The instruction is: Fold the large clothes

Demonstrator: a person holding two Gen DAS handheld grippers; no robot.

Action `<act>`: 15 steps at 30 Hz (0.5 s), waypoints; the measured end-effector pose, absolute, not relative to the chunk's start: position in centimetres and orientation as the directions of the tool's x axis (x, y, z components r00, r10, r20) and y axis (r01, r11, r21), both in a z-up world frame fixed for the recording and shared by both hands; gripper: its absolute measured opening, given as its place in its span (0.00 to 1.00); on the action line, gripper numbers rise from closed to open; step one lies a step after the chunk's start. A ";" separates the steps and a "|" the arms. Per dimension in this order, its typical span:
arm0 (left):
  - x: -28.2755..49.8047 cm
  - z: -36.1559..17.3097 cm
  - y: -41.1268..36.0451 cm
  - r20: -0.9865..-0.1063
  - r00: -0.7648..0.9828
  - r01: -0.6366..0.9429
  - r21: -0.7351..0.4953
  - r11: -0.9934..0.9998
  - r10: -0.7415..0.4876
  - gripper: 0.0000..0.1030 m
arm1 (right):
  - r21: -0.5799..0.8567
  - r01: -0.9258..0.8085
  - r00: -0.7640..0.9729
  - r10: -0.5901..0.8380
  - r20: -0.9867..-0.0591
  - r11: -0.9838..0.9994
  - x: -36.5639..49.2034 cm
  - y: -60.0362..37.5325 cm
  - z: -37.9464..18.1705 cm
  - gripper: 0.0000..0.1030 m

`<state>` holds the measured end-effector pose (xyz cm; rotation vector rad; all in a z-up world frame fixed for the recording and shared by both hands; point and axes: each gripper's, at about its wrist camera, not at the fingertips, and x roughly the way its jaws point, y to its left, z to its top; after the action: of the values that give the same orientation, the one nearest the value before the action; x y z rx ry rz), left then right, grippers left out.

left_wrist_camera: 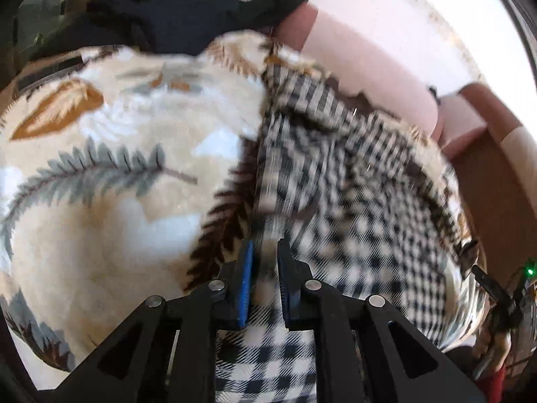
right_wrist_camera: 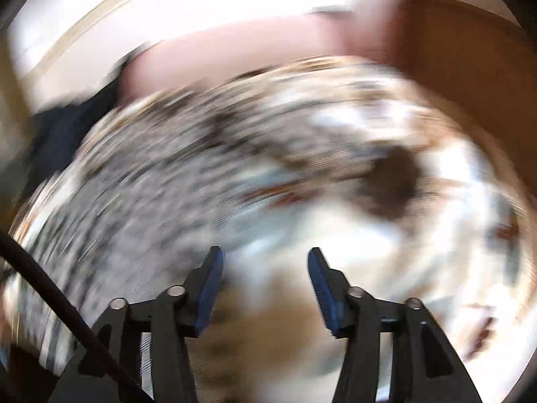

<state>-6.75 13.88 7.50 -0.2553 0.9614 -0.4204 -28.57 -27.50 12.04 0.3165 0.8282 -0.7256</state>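
A black-and-white checked garment [left_wrist_camera: 335, 181] lies crumpled on a cream blanket with a leaf print [left_wrist_camera: 100, 154]. My left gripper [left_wrist_camera: 265, 252] is nearly shut, and an edge of the checked cloth runs between its blue pads. In the right wrist view everything is smeared by motion; the checked garment [right_wrist_camera: 141, 201] shows as a grey blur at the left and the blanket [right_wrist_camera: 386, 221] at the right. My right gripper [right_wrist_camera: 265, 258] is open and empty above the blanket.
A dark navy garment [left_wrist_camera: 174, 10] lies at the far edge of the blanket. A pink and brown sofa or bed frame [left_wrist_camera: 376, 57] runs behind and to the right. The other handheld gripper with a green light [left_wrist_camera: 527, 275] shows at the right edge.
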 end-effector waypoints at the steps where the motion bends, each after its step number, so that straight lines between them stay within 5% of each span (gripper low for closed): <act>1: -7.0 8.0 14.0 -0.721 0.519 0.236 -0.394 0.888 -0.458 0.23 | -0.024 0.735 0.439 -0.502 -0.745 0.678 -29.2 -29.2 12.4 0.62; 3: -7.7 9.0 14.1 -0.682 0.561 0.243 -0.406 0.881 -0.469 0.45 | -0.046 0.770 0.404 -0.542 -0.736 0.637 -29.4 -32.1 12.6 0.63; 4: -7.8 9.2 14.0 -0.673 0.571 0.246 -0.407 0.880 -0.470 0.48 | -0.066 0.766 0.392 -0.546 -0.740 0.640 -29.0 -32.8 12.3 0.65; 11: -7.4 8.1 10.2 -0.696 0.528 0.286 -0.395 0.873 -0.487 0.49 | -0.309 0.682 0.238 -0.602 -0.762 0.662 -24.4 -34.3 7.2 0.71; 13: -7.3 7.5 8.9 -0.711 0.517 0.297 -0.374 0.879 -0.477 0.49 | -0.262 0.696 0.240 -0.560 -0.793 0.669 -25.0 -35.2 6.9 0.11; 15: -7.3 6.9 7.9 -0.722 0.508 0.309 -0.357 0.882 -0.470 0.49 | -0.155 0.752 0.293 -0.535 -0.793 0.641 -26.8 -36.8 8.4 0.10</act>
<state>-7.35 7.87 6.94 -0.1910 0.9261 -0.4729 -26.80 -36.77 8.38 0.2678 0.9361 -0.8700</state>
